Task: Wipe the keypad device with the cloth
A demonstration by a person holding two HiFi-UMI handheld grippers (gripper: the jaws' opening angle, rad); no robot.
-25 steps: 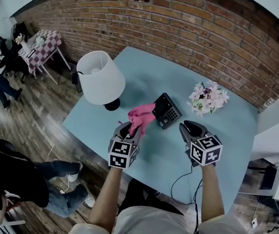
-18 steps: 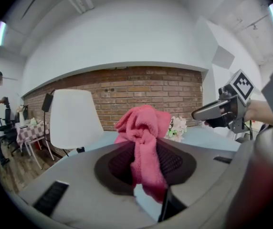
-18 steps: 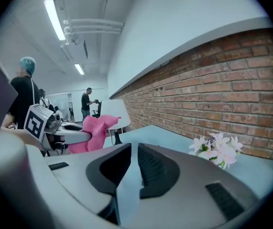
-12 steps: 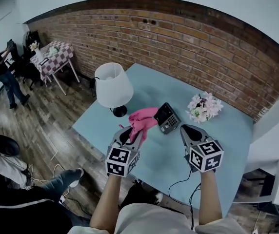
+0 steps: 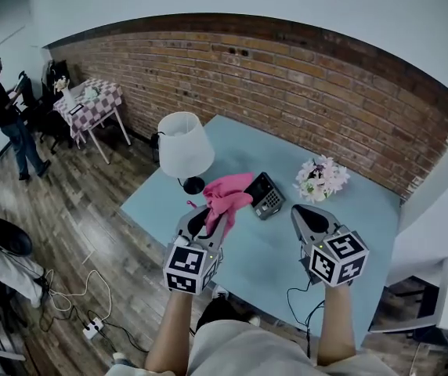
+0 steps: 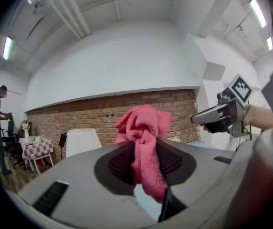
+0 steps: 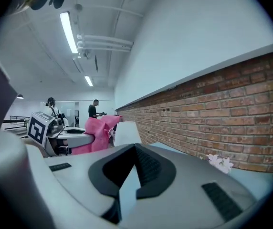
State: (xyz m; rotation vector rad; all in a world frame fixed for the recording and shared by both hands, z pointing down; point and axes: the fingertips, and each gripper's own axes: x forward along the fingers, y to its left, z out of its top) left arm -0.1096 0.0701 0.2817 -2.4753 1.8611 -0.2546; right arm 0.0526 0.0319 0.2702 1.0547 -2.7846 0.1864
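- Keypad device (image 5: pixel 268 196) lies near the middle of a large pale blue table (image 5: pixel 365 218) that stands against a brick wall (image 5: pixel 326 84). It sits between a white-shaded lamp (image 5: pixel 185 147) on its left and pale flowers (image 5: pixel 318 180) on its right.
- Left gripper (image 5: pixel 208 219) is held over the table's near edge. Its jaws pinch a pink cloth (image 5: pixel 225 194), which bunches up beyond the tips.
- Right gripper (image 5: pixel 308 214) hovers beside it, well apart from the left gripper. Its jaws are closing and almost together, with nothing between them.
- In the head view the cloth overlaps the left edge of the keypad device. Whether it touches the device or hangs above it cannot be told.
- From the left gripper the keypad device lies ahead and a little to the right. From the right gripper it lies ahead and to the left. The left gripper, with the cloth, is the nearer of the two.
- The keypad device is turned at a slant to the table's near edge. Its longer side cannot be made out at this size.
- Neither gripper view shows the keypad device, and its keys are too small to read in the head view.
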